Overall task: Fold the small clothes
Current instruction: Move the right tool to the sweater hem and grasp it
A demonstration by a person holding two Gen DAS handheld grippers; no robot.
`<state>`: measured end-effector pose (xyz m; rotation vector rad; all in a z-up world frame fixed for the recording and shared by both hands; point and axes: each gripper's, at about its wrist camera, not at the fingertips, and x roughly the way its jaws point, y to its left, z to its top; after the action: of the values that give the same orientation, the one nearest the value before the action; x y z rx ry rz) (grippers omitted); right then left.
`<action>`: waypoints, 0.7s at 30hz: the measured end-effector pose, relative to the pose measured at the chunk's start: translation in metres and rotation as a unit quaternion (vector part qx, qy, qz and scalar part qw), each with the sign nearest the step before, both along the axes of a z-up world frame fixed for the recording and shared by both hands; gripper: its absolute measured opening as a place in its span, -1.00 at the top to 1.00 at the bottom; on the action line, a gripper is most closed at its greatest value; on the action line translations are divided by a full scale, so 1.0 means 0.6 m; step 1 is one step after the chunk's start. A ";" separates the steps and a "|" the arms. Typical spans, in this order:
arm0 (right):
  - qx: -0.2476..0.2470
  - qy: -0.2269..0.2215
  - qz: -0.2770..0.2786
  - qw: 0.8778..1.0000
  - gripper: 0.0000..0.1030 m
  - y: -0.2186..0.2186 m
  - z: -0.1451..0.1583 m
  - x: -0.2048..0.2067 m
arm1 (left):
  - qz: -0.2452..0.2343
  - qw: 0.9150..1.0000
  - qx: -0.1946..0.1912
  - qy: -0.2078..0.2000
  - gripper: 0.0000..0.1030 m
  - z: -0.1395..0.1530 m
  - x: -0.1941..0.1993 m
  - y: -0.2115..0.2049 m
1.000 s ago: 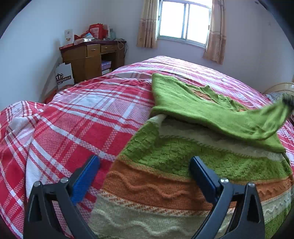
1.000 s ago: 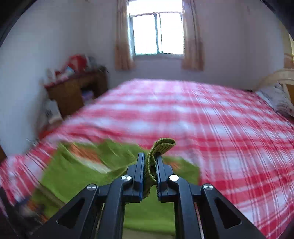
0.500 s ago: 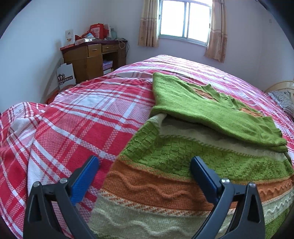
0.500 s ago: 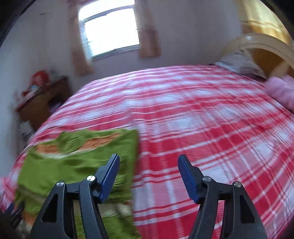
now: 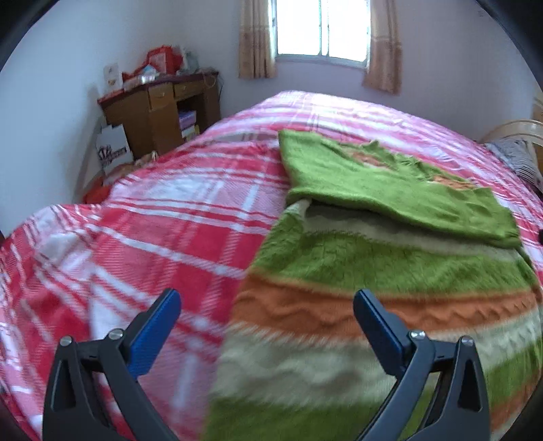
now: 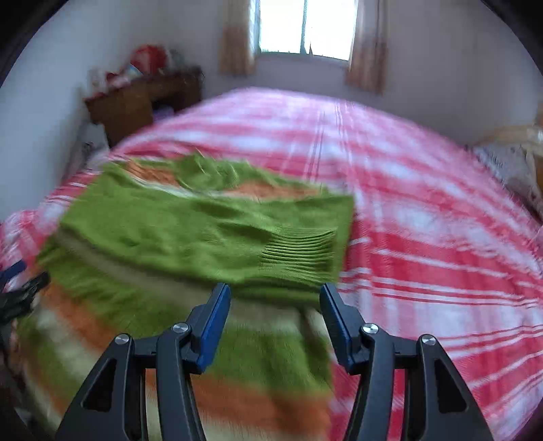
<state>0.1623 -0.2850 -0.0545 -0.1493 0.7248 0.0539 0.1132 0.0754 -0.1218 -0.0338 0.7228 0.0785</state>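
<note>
Striped sweater (image 5: 390,278) flat on plaid bed (image 5: 169,220), sleeve (image 6: 298,251) folded across – right gripper (image 6: 275,322) just narrowed some, jaws apart, empty; left gripper (image 5: 268,325) wide, empty.

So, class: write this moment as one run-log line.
step: sleeves folded across | sweater: flat on bed | left gripper: open, empty | right gripper: open, jaws just closing slightly, empty

Both wrist views look down and forward over the bed (image 5: 176,217) toward the window (image 5: 322,27), close above the sweater (image 5: 390,264). The left view sits near the sweater's left edge, the right view (image 6: 271,319) apparently nearer its right edge, though blurred. Both share the sweater, desk (image 5: 159,108) and window wall.
</note>
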 end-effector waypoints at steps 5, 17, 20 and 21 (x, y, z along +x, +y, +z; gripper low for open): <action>0.048 0.028 0.002 0.998 -0.10 -0.039 0.005 -0.153 | -0.013 0.999 -0.010 -0.029 -1.00 0.033 -0.075 0.029; -0.004 0.130 0.089 0.988 -0.10 0.014 -0.068 -0.305 | -0.023 0.998 0.003 -0.063 -1.00 0.085 -0.163 0.033; 0.085 0.151 0.063 0.983 -0.10 0.018 -0.081 -0.304 | -0.016 0.997 -0.002 -0.077 -1.00 0.097 -0.181 0.040; 0.089 0.157 0.050 0.982 -0.10 0.026 -0.089 -0.304 | -0.015 0.997 0.000 -0.081 -1.00 0.102 -0.185 0.042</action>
<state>-0.0203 -0.2693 -0.1077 -0.0050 1.0222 0.2415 0.0022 0.1003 -0.0607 -0.0282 0.5605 0.0460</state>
